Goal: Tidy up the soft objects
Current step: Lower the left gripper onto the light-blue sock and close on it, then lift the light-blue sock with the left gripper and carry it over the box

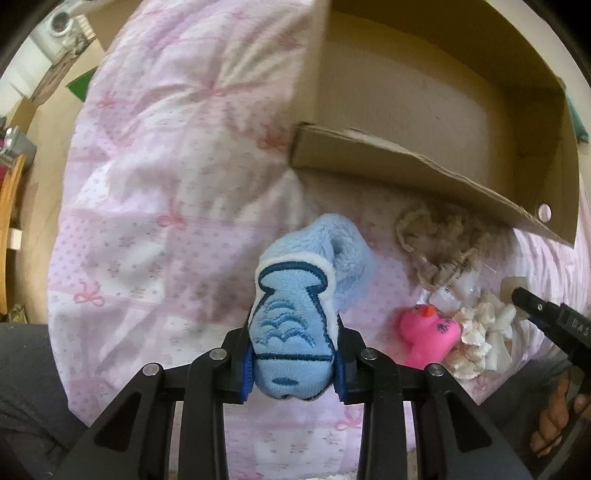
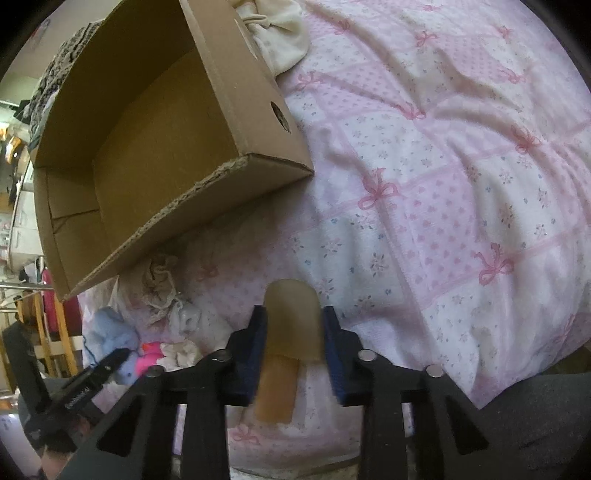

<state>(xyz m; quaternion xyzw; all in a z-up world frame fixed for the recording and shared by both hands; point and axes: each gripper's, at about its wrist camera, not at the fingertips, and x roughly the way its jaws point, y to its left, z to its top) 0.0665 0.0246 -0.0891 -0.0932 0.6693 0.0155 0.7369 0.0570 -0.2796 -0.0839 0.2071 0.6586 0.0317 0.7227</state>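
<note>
My left gripper (image 1: 293, 330) is shut on a light blue plush toy (image 1: 291, 306) with dark blue stitching, and the toy sticks out past the fingers over the pink bedspread (image 1: 166, 184). My right gripper (image 2: 294, 332) is shut on a tan, soft, rounded piece (image 2: 291, 306), which both blue pads press. An open cardboard box (image 1: 406, 173) lies on the bed just beyond both grippers, and nothing shows inside the box (image 2: 207, 206). In the right wrist view the left gripper (image 2: 114, 360) and the blue plush (image 2: 107, 332) show at the lower left.
Between the grippers, in front of the box, lie a pink rubber duck (image 1: 428, 336), a beige crocheted piece (image 1: 439, 236) and a white ruffled cloth (image 1: 476, 332). A cream cloth (image 2: 280, 33) lies behind the box. The bedspread (image 2: 443, 184) spreads wide to the right. Furniture stands off the bed's left.
</note>
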